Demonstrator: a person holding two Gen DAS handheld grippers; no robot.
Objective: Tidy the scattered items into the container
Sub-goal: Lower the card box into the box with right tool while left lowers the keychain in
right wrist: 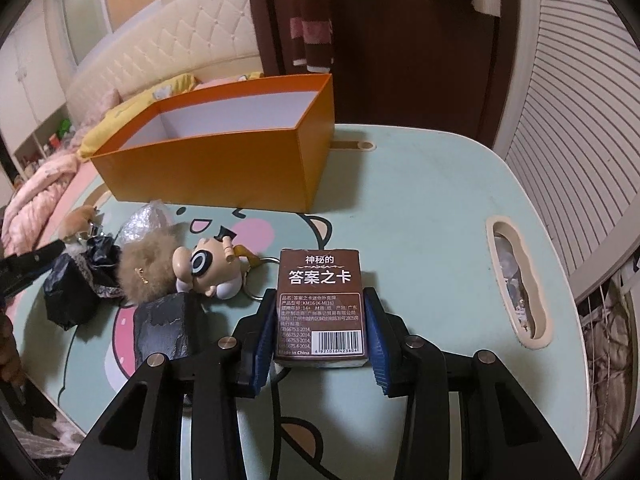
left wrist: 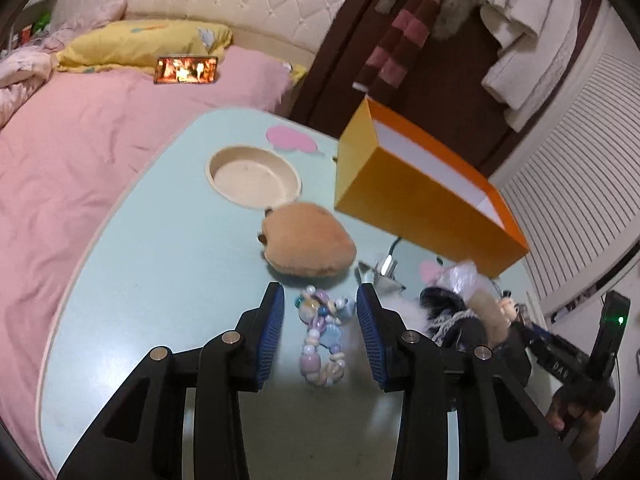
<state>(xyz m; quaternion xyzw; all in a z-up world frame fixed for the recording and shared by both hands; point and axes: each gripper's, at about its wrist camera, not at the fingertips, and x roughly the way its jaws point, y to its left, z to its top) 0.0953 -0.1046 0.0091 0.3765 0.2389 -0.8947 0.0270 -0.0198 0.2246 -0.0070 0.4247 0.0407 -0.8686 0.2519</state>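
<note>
An open orange box (left wrist: 416, 196) (right wrist: 224, 160) stands on the pale green table. My left gripper (left wrist: 320, 300) is open, its fingers on either side of a pastel bead bracelet (left wrist: 322, 336) lying on the table. A tan plush toy (left wrist: 306, 246) lies just beyond it. My right gripper (right wrist: 322, 300) is shut on a brown card box (right wrist: 320, 304) with Chinese text. To its left lie a cartoon figure keychain (right wrist: 208, 272), a fluffy tan pompom (right wrist: 148, 268), a black scrunchie (right wrist: 80, 280) and a dark stone-like block (right wrist: 164, 328).
A round beige cup recess (left wrist: 254, 176) is set in the table (left wrist: 160, 280). A slot handle (right wrist: 516, 280) is cut in the table's right side. A pink bed (left wrist: 80, 160) lies to the left, a dark door (right wrist: 400, 40) behind.
</note>
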